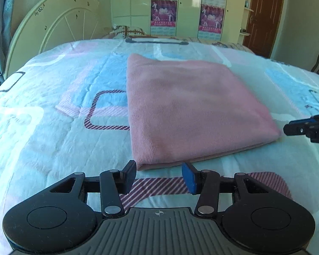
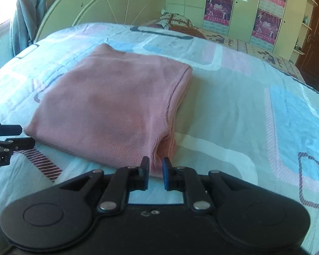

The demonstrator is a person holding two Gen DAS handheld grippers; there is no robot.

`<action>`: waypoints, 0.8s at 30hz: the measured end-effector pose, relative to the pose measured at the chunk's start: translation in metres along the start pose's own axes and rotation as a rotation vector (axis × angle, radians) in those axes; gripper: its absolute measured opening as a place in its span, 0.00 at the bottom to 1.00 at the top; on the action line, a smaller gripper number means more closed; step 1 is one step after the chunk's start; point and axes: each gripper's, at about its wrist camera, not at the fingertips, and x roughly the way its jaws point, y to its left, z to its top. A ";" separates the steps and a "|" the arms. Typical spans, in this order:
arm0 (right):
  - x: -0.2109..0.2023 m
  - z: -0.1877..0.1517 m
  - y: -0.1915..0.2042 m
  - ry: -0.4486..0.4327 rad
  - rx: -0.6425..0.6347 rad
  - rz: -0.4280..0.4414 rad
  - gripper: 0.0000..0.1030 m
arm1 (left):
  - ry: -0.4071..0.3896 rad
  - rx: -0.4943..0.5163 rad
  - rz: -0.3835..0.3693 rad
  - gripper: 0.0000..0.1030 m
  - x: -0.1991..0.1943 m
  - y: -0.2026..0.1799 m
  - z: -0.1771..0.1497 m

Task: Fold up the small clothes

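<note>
pink ribbed garment (image 1: 187, 106) (folded rectangular) lies flat on quilted bedspread (image 1: 53, 106).

1 pink garment (image 1: 189, 110), 2 grippers (image 1: 159, 177), 1 pillow (image 1: 128, 30).

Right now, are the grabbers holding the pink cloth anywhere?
No. Both the left gripper and right gripper are open, just short of the folded pink cloth.

Left gripper (image 1: 158, 177): jaws wide apart, nothing between them, held low and level. Right gripper (image 2: 155, 173): jaws parted by a narrow gap, nothing clamped. Each gripper's fingers enter the other's view from the side.
</note>
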 end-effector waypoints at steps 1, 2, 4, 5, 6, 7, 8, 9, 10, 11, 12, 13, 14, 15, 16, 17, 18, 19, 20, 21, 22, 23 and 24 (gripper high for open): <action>-0.016 -0.007 0.000 -0.022 0.008 0.007 0.14 | -0.019 -0.006 -0.007 0.47 -0.014 -0.004 -0.003; -0.033 -0.015 0.001 -0.042 0.014 0.012 0.13 | -0.029 -0.011 -0.011 0.47 -0.026 -0.007 -0.006; -0.062 -0.032 0.002 -0.061 0.019 0.007 0.13 | -0.055 -0.029 -0.023 0.47 -0.054 -0.013 -0.014; -0.077 -0.041 0.001 -0.074 0.031 0.005 0.14 | -0.069 -0.039 -0.032 0.47 -0.069 -0.015 -0.019; -0.093 -0.049 0.000 -0.083 0.045 0.006 0.14 | -0.086 -0.043 -0.040 0.47 -0.083 -0.018 -0.023; -0.108 -0.056 0.000 -0.096 0.055 0.008 0.14 | -0.098 -0.046 -0.039 0.47 -0.096 -0.020 -0.028; -0.122 -0.063 0.000 -0.113 0.064 0.005 0.14 | -0.106 -0.047 -0.034 0.47 -0.109 -0.023 -0.033; -0.135 -0.069 0.000 -0.128 0.076 0.003 0.18 | -0.117 -0.049 -0.033 0.48 -0.121 -0.025 -0.038; -0.147 -0.074 0.000 -0.140 0.088 0.003 0.23 | -0.125 -0.050 -0.030 0.72 -0.131 -0.029 -0.043; -0.158 -0.079 0.000 -0.159 0.103 0.000 0.52 | -0.150 -0.053 -0.002 0.90 -0.142 -0.032 -0.048; -0.169 -0.083 0.000 -0.190 0.124 -0.014 0.95 | -0.204 -0.051 0.036 1.00 -0.153 -0.036 -0.055; -0.180 -0.088 0.002 -0.229 0.134 -0.037 1.00 | -0.228 -0.034 0.055 1.00 -0.162 -0.039 -0.058; -0.190 -0.092 0.004 -0.259 0.133 -0.047 0.98 | -0.223 -0.018 0.052 1.00 -0.168 -0.041 -0.060; -0.197 -0.094 0.005 -0.256 0.138 -0.051 0.98 | -0.222 -0.020 0.042 1.00 -0.174 -0.041 -0.062; -0.203 -0.097 0.004 -0.253 0.151 -0.051 0.98 | -0.228 -0.030 0.032 1.00 -0.180 -0.041 -0.064; -0.209 -0.099 0.004 -0.254 0.164 -0.052 0.98 | -0.234 -0.037 0.027 1.00 -0.187 -0.043 -0.066; -0.216 -0.101 0.005 -0.260 0.172 -0.051 0.99 | -0.238 -0.035 0.027 1.00 -0.193 -0.044 -0.068; -0.222 -0.104 0.005 -0.268 0.176 -0.051 1.00 | -0.241 -0.029 0.031 1.00 -0.197 -0.046 -0.069; -0.226 -0.107 0.006 -0.270 0.175 -0.057 1.00 | -0.245 -0.020 0.040 1.00 -0.203 -0.049 -0.071; -0.230 -0.110 0.009 -0.267 0.173 -0.066 1.00 | -0.241 -0.016 0.048 1.00 -0.207 -0.051 -0.072; -0.233 -0.112 0.011 -0.264 0.171 -0.072 1.00 | -0.237 -0.017 0.049 1.00 -0.209 -0.052 -0.072; -0.236 -0.115 0.013 -0.262 0.170 -0.074 1.00 | -0.237 -0.022 0.043 1.00 -0.213 -0.053 -0.073; -0.237 -0.118 0.016 -0.254 0.167 -0.077 1.00 | -0.239 -0.024 0.041 1.00 -0.216 -0.055 -0.074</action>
